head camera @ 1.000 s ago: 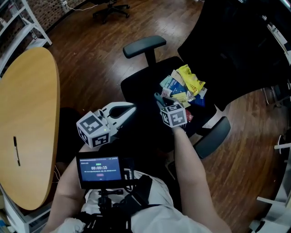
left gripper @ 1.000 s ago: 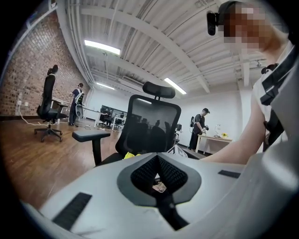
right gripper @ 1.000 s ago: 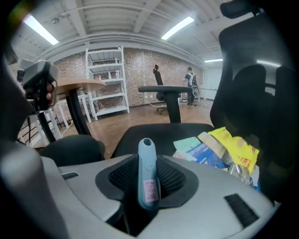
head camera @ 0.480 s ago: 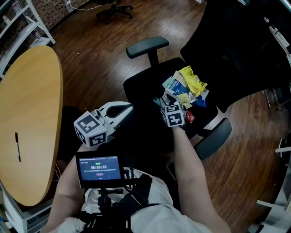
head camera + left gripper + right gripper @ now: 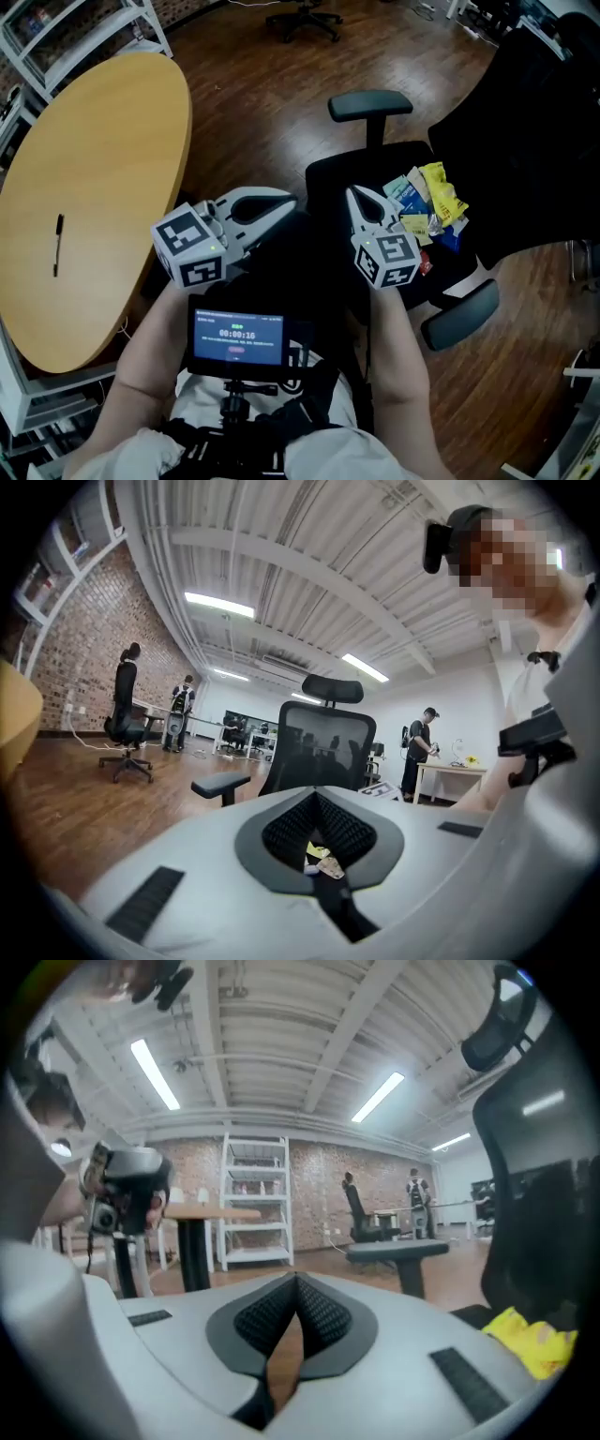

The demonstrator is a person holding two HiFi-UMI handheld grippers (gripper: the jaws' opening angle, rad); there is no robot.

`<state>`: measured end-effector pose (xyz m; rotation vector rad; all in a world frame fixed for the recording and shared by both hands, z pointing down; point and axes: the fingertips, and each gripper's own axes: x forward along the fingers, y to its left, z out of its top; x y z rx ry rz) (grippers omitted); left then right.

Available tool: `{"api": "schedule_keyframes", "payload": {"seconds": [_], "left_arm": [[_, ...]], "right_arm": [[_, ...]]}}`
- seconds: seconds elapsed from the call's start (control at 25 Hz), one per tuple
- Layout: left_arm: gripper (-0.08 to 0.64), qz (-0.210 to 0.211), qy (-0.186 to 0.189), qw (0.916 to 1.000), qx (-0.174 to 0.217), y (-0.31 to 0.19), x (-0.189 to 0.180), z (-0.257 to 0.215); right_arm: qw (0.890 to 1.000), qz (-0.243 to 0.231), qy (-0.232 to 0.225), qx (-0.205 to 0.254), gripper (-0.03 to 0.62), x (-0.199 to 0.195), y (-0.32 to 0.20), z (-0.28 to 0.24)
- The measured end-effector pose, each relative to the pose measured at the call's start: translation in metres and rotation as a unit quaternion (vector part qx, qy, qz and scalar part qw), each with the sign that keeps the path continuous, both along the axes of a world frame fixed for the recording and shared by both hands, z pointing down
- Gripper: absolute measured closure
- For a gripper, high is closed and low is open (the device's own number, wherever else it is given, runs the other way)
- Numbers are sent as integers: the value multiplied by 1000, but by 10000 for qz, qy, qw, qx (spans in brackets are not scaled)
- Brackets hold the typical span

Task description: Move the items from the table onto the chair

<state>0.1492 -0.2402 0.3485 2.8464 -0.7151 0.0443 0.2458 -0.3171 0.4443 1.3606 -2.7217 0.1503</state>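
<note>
A pile of snack packets (image 5: 427, 206) lies on the seat of the black office chair (image 5: 342, 183); a yellow packet (image 5: 530, 1340) shows at the lower right of the right gripper view. One black pen (image 5: 57, 246) lies on the oval wooden table (image 5: 103, 141). My right gripper (image 5: 354, 193) hovers left of the pile; its jaws have just been closing and are shut with nothing between them (image 5: 296, 1279). My left gripper (image 5: 289, 202) is held between table and chair, shut and empty (image 5: 316, 794), pointing at the chair's backrest (image 5: 319, 742).
The chair's near armrest (image 5: 459, 314) and far armrest (image 5: 370, 103) flank the seat. White shelving (image 5: 66, 28) stands behind the table. Another office chair (image 5: 305, 19) is farther back on the wooden floor. People stand in the background of both gripper views.
Both grippers have risen and drawn back from the seat. The right gripper has left the packet pile and its jaws have shut. The head view has swung toward the table.
</note>
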Motion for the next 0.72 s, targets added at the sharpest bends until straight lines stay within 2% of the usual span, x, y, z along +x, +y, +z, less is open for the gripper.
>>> {"api": "schedule_keyframes", "payload": {"seconds": [0.16,0.32,0.52,0.72], "left_arm": [[554,-181,-317,9993,15,24,-20,-24],[554,-617,-332,9975,117,30,-48,-45],[554,-1458,-477,9869,504,46,-115,-73],[554,-2009,-577,9753,714,63,-170,-81]], "right_arm": [[9894,-973,-1068,147,587,-60,16,-74],[9721,-1705,-1559,400,588,-100,29,-139],[9488,-2722,-1460,664,587,-179,68,-193],[9223,-3621,-1023,879,586,-254,103,-200]]}}
